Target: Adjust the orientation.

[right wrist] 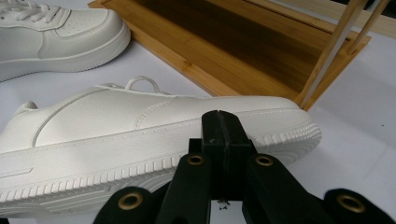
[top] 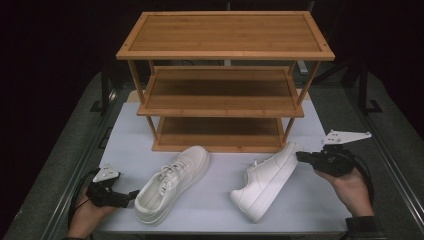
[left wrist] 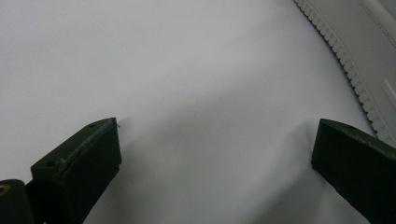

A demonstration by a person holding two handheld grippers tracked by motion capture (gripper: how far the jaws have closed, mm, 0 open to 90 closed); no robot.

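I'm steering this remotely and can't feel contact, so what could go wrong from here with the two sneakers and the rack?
1. The right gripper is shut, its tip against the right sneaker's sole edge; pushing may skid or tip the shoe rather than lift it.
2. That sneaker's toe lies close to the rack's bottom shelf and post, so it may knock them.
3. The left gripper stands open beside the left sneaker, holding nothing; closing now may catch only air.

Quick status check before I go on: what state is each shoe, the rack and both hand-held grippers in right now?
Left shoe: upright on its sole, laced, on the table, not held.
Right shoe: tipped on its side, toe end by the rack.
Rack: standing, all three shelves bare.
Left hand-held gripper: jaws open, beside the left shoe's heel.
Right hand-held gripper: jaws shut, at the right shoe's sole.
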